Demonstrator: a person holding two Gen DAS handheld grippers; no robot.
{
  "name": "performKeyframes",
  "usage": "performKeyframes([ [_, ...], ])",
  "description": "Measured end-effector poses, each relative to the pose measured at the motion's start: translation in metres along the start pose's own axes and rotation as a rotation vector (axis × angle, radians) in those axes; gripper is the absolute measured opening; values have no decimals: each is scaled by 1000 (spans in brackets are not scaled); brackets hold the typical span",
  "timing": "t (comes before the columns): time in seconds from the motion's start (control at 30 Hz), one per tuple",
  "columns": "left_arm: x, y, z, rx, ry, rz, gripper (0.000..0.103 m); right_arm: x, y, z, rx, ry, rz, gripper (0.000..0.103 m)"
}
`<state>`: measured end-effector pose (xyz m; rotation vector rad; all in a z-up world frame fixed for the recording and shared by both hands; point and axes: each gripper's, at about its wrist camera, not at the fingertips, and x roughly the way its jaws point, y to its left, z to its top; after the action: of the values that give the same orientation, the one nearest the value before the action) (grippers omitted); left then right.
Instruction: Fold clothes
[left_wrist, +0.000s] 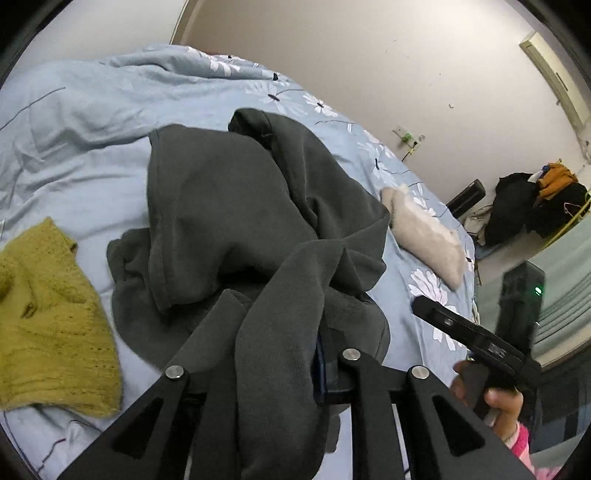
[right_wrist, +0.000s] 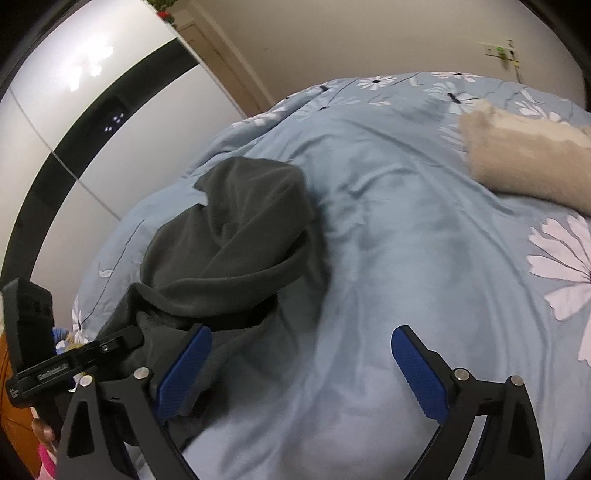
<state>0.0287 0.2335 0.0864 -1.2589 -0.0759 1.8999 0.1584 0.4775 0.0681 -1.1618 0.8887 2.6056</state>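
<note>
L gripper clamped on a bunch of the dark grey garment; rest lies crumpled mid-bed, not flat. R gripper jaws wide, nothing between, over bare cover just beside the cloth's edge. Judgement: do well by pinching a matching hem w/ R, pulling taut before any crease. Yellow knit at the bed's near-left edge, beige fluffy piece toward its right edge. No containers seen.

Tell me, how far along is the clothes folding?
Barely begun. Nothing looks folded: the yellow knit and the beige fluffy piece lie loose on the bed. The left gripper is shut on the crumpled dark grey garment; the right gripper is open.
</note>
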Motion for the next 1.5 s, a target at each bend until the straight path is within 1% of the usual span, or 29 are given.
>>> performKeyframes([
  [0.03,-6,3,-1,-1,-7,-1,19,6,4,0,-6,17,14,93],
  [0.1,-19,9,-3,-3,-21,-3,27,15,10,0,-20,47,40,85],
  [0.13,-23,10,-4,1,-28,5,33,18,13,0,-27,60,53,79],
  [0.17,-26,10,-4,5,-34,12,35,22,16,-1,-34,74,66,76],
  [0.27,-33,12,-7,24,-34,17,37,30,24,-4,-33,115,124,72],
  [0.43,-40,21,-7,-3,-50,-15,38,43,35,-9,-1,174,228,72],
  [0.5,-38,25,-7,-10,-46,-5,38,49,40,-11,10,199,270,71],
  [0.53,-37,26,-7,-14,-45,0,38,53,44,-12,7,214,289,68],
  [0.6,-35,27,-8,-24,-43,1,38,58,54,-14,2,236,330,58],
  [0.63,-34,26,-9,-27,-43,1,38,59,58,-15,-1,242,348,49],
  [0.67,-34,25,-10,-22,-44,2,38,59,61,-15,-9,239,351,40],
  [0.7,-35,24,-10,-16,-46,4,38,58,65,-14,-22,230,341,36],
  [0.77,-38,22,-10,-9,-46,0,38,56,69,-12,-43,210,312,10],
  [0.83,-40,18,-10,2,-43,-9,40,49,67,-6,-48,182,278,9],
  [0.87,-42,16,-11,7,-42,-13,45,44,65,-3,-52,164,254,9],
  [0.9,-44,14,-11,13,-42,-16,58,36,64,2,-71,137,208,8],
  [0.93,-47,12,-12,23,-55,-14,63,28,62,7,-89,110,162,7],
  [1.07,-51,8,-9,29,-71,-34,63,-7,44,38,-150,9,-6,6],
  [1.2,-43,5,1,24,-63,-9,63,-48,29,76,-221,-108,-204,5],
  [1.3,-36,1,12,37,-60,5,63,-73,18,97,-273,-166,-327,5],
  [1.33,-34,0,17,42,-60,9,63,-80,14,102,-292,-180,-369,5],
  [1.4,-27,-3,29,40,-59,17,63,-82,-1,106,-302,-170,-417,5],
  [1.5,-12,-2,51,14,-45,-4,63,-85,-25,112,-310,-149,-481,5],
])
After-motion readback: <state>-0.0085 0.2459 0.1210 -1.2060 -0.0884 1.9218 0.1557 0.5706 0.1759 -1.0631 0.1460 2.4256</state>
